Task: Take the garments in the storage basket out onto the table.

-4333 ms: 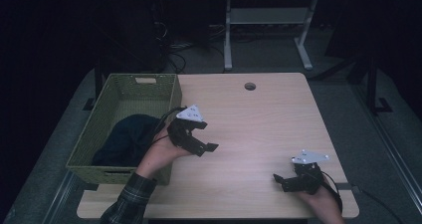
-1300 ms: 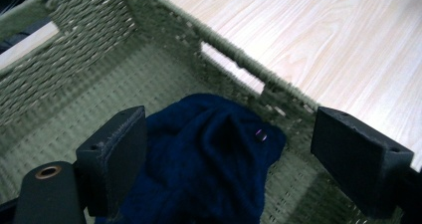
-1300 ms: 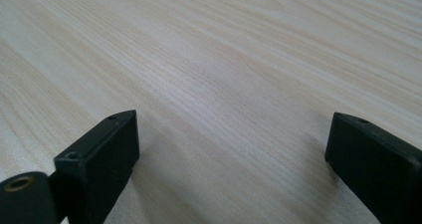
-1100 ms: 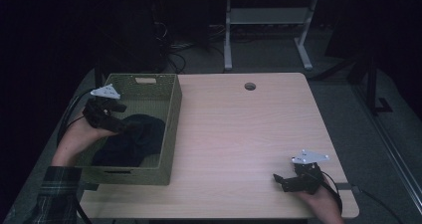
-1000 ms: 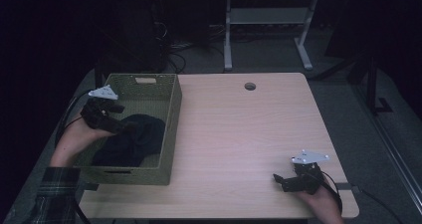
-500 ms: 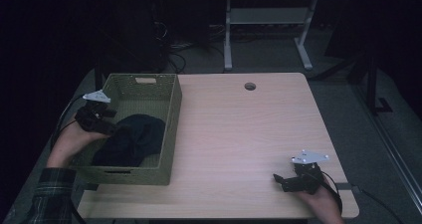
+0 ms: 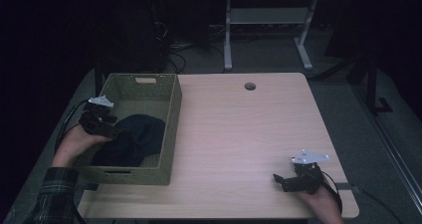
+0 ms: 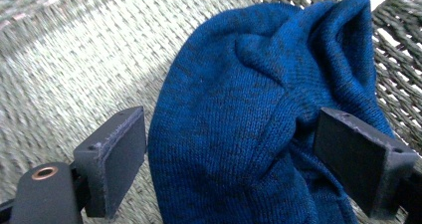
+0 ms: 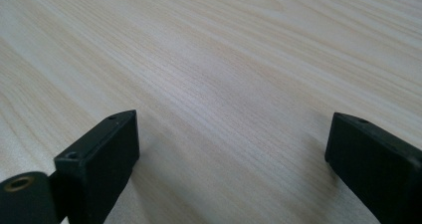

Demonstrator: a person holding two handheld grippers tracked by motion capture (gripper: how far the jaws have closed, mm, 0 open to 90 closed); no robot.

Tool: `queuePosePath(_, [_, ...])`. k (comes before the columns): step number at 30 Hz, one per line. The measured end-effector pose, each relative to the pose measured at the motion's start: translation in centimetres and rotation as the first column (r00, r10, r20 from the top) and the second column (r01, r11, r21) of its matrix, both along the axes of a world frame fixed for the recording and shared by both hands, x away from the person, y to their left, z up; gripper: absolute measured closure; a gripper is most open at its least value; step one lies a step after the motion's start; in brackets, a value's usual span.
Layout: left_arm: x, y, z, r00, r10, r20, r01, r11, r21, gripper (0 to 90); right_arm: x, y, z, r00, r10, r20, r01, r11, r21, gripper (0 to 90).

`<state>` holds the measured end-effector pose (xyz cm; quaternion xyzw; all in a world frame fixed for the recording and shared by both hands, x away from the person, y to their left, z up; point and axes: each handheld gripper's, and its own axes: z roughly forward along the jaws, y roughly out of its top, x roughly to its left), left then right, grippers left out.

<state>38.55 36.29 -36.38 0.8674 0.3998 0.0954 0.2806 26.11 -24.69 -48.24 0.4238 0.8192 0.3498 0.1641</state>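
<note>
A dark blue knit hat (image 7: 134,139) lies crumpled inside the green woven basket (image 7: 169,129) on the left part of the table. My left gripper (image 7: 115,130) reaches in over the basket's left rim. In the left gripper view its jaws stand wide apart on either side of the hat (image 8: 249,84), so the left gripper (image 8: 239,159) is open. The basket's woven floor (image 8: 74,50) shows beside the hat. My right gripper (image 7: 281,180) rests low at the table's near right corner, and in its own view the right gripper (image 9: 229,164) is open over bare wood.
The light wooden table (image 7: 249,134) has a round cable hole (image 7: 250,86) at the back. A white desk frame (image 7: 263,20) stands on the floor behind. The person's plaid sleeve (image 7: 54,189) comes in at the bottom left.
My left gripper went from the table right of the basket to the basket's left rim, then slid nearer and dipped toward the hat. The right gripper has stayed put.
</note>
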Motion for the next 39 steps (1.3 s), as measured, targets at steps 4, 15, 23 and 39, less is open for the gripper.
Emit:
queuePosePath(4, [0.3, -0.2, -0.6, 0.9996, -0.003, -0.029, 0.003, 1.0, 0.002, 13.4, 0.0, 0.0, 0.0, 1.0, 0.0, 0.0, 0.0, 1.0, 0.0, 6.5])
queuePosePath(15, [0.5, -1.0, -1.7, 0.9961, -0.019, -0.086, 0.021, 0.9996, 0.019, 13.6, 0.0, 0.0, 0.0, 1.0, 0.0, 0.0, 0.0, 1.0, 0.0, 6.5])
queuePosePath(23, [0.6, -1.2, -2.0, 0.9874, -0.058, -0.147, 0.058, 0.9983, 0.0, 29.2, 0.0, 0.0, 0.0, 1.0, 0.0, 0.0, 0.0, 1.0, 0.0, 6.5])
queuePosePath(39, [0.1, -1.9, -0.1, 0.9852, -0.085, -0.149, 0.092, 0.995, 0.04, 69.8, 0.0, 0.0, 0.0, 1.0, 0.0, 0.0, 0.0, 1.0, 0.0, 6.5])
